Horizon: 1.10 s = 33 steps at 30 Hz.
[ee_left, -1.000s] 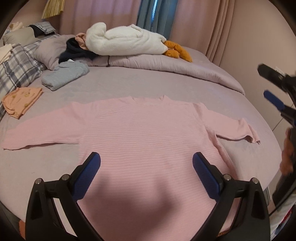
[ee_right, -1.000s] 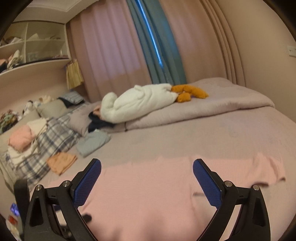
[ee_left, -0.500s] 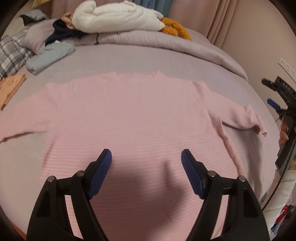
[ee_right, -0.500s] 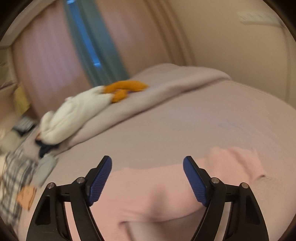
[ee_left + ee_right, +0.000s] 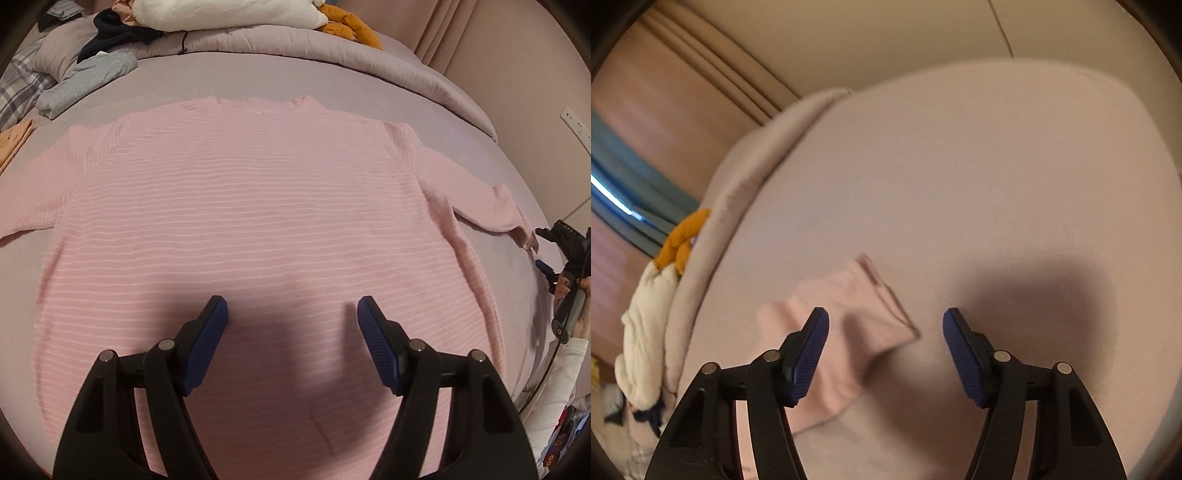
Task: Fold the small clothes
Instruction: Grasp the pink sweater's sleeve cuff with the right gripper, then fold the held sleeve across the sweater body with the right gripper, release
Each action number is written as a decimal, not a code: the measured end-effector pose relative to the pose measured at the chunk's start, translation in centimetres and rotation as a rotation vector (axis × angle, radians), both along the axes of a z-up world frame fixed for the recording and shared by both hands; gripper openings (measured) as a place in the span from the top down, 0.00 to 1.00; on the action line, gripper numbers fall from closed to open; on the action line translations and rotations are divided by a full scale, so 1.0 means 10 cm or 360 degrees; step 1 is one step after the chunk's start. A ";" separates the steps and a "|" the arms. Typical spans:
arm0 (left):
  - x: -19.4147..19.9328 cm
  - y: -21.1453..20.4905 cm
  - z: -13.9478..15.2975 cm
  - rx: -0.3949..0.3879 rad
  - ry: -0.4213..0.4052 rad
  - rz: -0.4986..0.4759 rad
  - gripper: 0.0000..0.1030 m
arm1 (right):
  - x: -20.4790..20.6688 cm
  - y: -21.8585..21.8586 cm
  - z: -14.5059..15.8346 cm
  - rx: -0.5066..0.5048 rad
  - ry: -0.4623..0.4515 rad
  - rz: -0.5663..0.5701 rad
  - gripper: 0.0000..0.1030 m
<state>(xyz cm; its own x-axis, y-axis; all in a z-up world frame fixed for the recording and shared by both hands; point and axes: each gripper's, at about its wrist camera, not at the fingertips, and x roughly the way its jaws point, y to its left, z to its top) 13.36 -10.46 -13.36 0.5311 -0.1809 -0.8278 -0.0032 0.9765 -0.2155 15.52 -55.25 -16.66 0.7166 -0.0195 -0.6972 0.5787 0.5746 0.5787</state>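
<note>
A pink striped long-sleeved top [image 5: 251, 206] lies flat on the mauve bed, sleeves spread out, neckline at the far side. My left gripper [image 5: 291, 314] is open and empty, low over the top's lower middle. My right gripper [image 5: 885, 325] is open and empty, just above the cuff end of the right sleeve [image 5: 849, 314]. The right gripper also shows in the left wrist view [image 5: 554, 254], beside that cuff at the bed's right edge.
A rolled mauve duvet [image 5: 295, 48] runs along the far side with a white plush [image 5: 229, 13] and an orange toy [image 5: 347, 26]. A grey folded garment [image 5: 85, 81], dark clothes [image 5: 114, 35] and an orange garment [image 5: 13, 144] lie at the far left. A wall is on the right.
My left gripper has come lower and nearer over the top and its jaws have narrowed somewhat. My right gripper has swung right and down toward the right sleeve's cuff.
</note>
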 end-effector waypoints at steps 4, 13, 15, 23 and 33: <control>0.04 -0.03 0.00 -0.0020 0.0001 0.0010 0.30 | 0.06 0.11 0.07 0.0116 -0.0079 0.0053 0.37; 0.06 -0.05 0.05 -0.0055 -0.0006 0.0005 0.30 | 0.09 0.18 -0.09 0.0271 -0.0109 0.0108 0.62; 0.07 -0.04 0.05 -0.0052 -0.0009 0.0004 0.31 | 0.02 0.07 -0.10 0.0255 -0.0133 0.0033 0.91; 0.06 0.06 0.11 -0.0063 -0.0035 0.0051 0.32 | -0.14 -0.06 0.11 -0.0003 -0.0209 -0.0104 0.93; -0.06 0.37 0.41 -0.0030 -0.0165 0.0199 0.32 | -0.06 0.76 0.99 -0.0434 -0.0468 0.0218 0.93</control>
